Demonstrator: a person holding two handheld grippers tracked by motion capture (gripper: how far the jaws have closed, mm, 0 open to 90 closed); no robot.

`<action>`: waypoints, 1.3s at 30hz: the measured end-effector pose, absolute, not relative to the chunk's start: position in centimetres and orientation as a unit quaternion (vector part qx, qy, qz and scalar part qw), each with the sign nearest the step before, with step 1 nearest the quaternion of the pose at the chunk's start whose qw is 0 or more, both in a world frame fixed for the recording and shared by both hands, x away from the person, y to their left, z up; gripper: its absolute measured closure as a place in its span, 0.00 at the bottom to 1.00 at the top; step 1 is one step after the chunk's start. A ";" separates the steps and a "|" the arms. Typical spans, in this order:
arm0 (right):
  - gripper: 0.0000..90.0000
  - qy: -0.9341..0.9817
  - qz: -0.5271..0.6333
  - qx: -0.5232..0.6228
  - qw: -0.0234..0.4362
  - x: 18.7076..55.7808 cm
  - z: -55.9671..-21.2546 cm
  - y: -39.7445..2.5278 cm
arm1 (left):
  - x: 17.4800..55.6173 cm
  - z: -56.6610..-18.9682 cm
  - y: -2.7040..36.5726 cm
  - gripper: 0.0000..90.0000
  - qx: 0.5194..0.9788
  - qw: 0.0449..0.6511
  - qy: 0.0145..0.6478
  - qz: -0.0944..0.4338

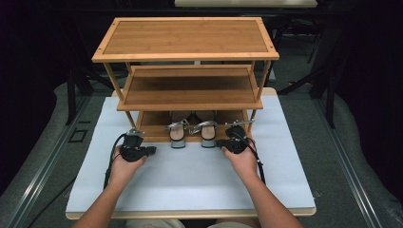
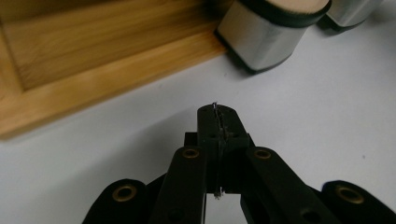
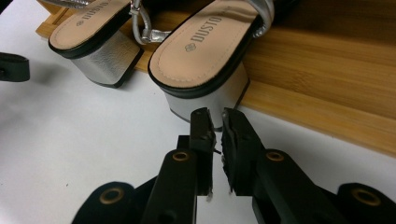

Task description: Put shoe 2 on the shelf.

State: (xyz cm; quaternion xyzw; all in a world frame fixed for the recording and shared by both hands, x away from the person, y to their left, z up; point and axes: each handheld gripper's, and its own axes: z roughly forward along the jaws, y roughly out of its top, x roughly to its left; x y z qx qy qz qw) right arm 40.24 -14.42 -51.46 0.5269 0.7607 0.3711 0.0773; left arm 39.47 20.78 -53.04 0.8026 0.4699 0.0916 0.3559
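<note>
Now my right hand-held gripper [image 3: 215,116], barely parted, points at the right sandal [image 3: 205,51] at centre frame; my left hand-held gripper [image 2: 218,114] is clenched, empty.

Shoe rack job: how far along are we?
Looks done: both sandals sit side by side on the bottom shelf of the rack, left sandal and right sandal, heels overhanging the front edge. In hand: nothing. The left gripper is shut and empty over the white table; the right gripper is slightly open just short of the right sandal's heel. Left: possibly nudging the heels in, else withdrawing.
</note>
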 end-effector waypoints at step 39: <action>0.94 0.761 0.384 0.519 0.063 40.8 -51.8 -12.5 | 41.7 -52.5 14.9 1.00 0.814 0.359 0.447 0.089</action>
